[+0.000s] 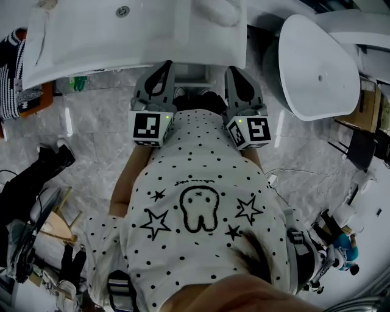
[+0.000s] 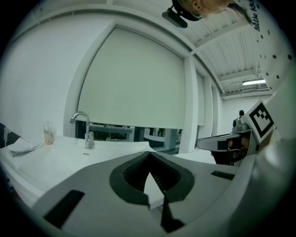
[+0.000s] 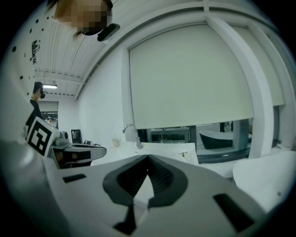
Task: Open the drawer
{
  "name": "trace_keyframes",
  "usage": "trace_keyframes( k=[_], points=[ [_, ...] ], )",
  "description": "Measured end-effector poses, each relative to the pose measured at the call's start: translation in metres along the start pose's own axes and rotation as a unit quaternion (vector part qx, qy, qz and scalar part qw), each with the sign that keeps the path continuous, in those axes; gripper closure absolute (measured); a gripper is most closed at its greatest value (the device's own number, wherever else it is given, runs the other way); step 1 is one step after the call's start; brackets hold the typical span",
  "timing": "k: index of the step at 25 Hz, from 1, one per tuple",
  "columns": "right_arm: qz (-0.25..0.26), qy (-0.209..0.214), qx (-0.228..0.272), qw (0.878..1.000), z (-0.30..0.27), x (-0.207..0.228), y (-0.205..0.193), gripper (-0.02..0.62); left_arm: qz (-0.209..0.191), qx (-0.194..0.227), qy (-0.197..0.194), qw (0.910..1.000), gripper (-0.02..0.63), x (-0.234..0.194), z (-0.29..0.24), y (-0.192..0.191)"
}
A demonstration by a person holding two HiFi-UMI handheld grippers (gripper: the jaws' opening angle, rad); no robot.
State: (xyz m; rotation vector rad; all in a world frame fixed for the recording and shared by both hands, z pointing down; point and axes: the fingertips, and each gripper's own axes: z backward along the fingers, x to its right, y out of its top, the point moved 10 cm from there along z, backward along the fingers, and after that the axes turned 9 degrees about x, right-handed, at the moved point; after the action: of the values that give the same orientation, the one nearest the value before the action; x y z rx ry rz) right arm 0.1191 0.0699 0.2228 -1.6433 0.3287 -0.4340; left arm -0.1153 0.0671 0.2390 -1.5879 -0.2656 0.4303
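A: What sits at far left?

B: One striped cloth [image 1: 8, 73] at the frame's edge. Beside it is one white worktop [image 1: 91, 49] with a sunken basin and a single drain [image 1: 123, 10]. The left gripper view shows one small cup [image 2: 47, 136] on the worktop, then one curved chrome faucet [image 2: 83, 127]. One drawn roller blind [image 2: 134, 78] hangs behind them.

A: And the tools?

B: Two, held at the chest of a person in a dotted shirt [image 1: 201, 207] printed with one tooth and four stars. The left hand-held gripper [image 1: 164, 66] points at the worktop's near edge, its jaws clenched tip to tip with nothing between them. The right hand-held gripper [image 1: 236, 72] is near it and roughly parallel, likewise clenched and empty. Each carries one marker cube, the left marker cube [image 1: 151, 127] and the right marker cube [image 1: 251, 131], and each cube shows one green light.

A: Where is the drawer?

B: No view shows it. The head view looks down on the worktop's top, and both gripper views look across it.

A: And at right?

B: One white oval basin [image 1: 320, 67] stands apart from the worktop, over a grey marbled floor [image 1: 91, 122].
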Motion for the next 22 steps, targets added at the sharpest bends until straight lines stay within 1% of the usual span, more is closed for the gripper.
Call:
trace_keyframes(
  k=[4,8,11,15,18,22],
  points=[
    [0.007,0.008,-0.003,1.000,0.002,0.003,-0.002,0.581,0.000,-0.001,0.005,1.0000,0.603,0.005,0.000,0.000],
    [0.028,0.024,-0.013,0.999,0.004,0.007,-0.003,0.581,0.003,-0.001,0.011,0.9999,0.603,0.015,-0.003,0.000],
    [0.038,0.041,-0.023,0.998,0.004,0.008,-0.002,0.581,0.004,-0.009,0.018,0.9998,0.603,0.023,-0.002,0.001],
    [0.054,0.067,-0.037,0.996,0.006,0.016,0.003,0.581,0.005,0.003,0.034,0.9994,0.603,0.037,-0.005,0.004],
    [0.066,0.077,-0.046,0.994,0.010,0.020,0.006,0.581,0.003,-0.004,0.031,0.9995,0.603,0.049,-0.009,0.005],
    [0.073,0.079,-0.047,0.993,0.019,0.031,0.008,0.581,-0.003,-0.009,0.020,0.9998,0.602,0.067,-0.016,0.006]
  ],
)
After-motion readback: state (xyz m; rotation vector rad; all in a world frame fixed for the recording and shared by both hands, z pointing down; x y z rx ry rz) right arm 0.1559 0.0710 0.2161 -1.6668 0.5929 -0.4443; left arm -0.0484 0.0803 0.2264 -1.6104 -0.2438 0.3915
